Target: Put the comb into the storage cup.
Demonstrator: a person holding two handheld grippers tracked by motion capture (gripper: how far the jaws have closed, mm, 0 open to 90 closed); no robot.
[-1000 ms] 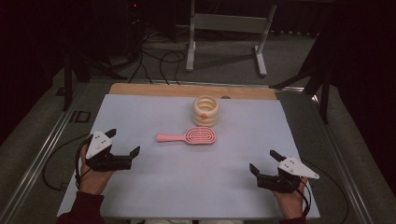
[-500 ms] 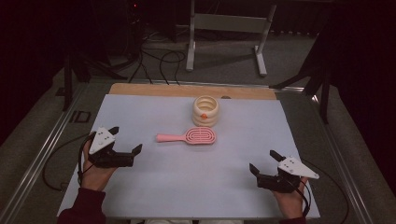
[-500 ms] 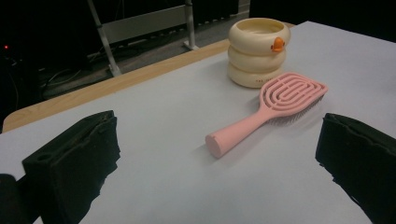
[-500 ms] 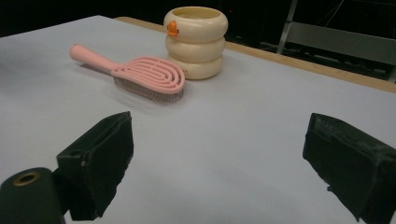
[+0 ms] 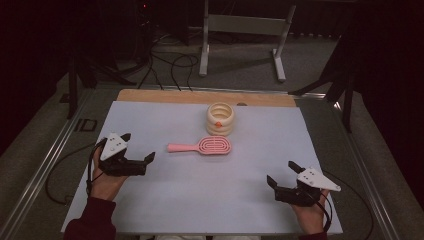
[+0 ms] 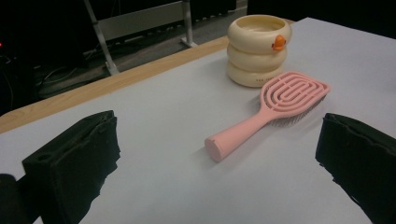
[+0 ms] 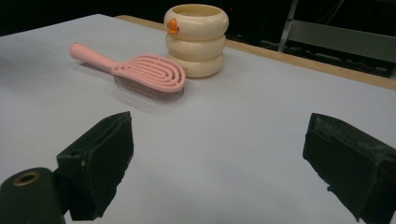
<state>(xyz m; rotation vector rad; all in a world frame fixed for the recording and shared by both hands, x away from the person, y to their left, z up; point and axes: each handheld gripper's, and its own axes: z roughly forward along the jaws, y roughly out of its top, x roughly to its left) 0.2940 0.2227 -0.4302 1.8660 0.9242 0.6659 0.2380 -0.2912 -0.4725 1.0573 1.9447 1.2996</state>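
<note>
Judging by how things lay, you had nothing in hand yet: the pink hairbrush [image 5: 202,146] rested flat near the middle of the table [image 5: 210,205], bristles down, its handle pointing toward the left edge and its head just in front of the cream ringed cup [image 5: 220,119], close to it though I could not tell whether they touched. Your left gripper [image 5: 136,150] hovered toward the left edge with its jaws spread wide and empty, the handle end lying ahead between them in the left gripper view [image 6: 219,148] but well short of them. Your right gripper [image 5: 281,173] sat near the front right corner, jaws likewise spread on nothing, well apart from the brush. So the reach, the grasp and whatever followed all remained. You had plenty of bare table between both grippers and the brush; the cup behind the head was the one thing to crowd you, and the far wooden edge [image 5: 165,96] lay beyond it.
</note>
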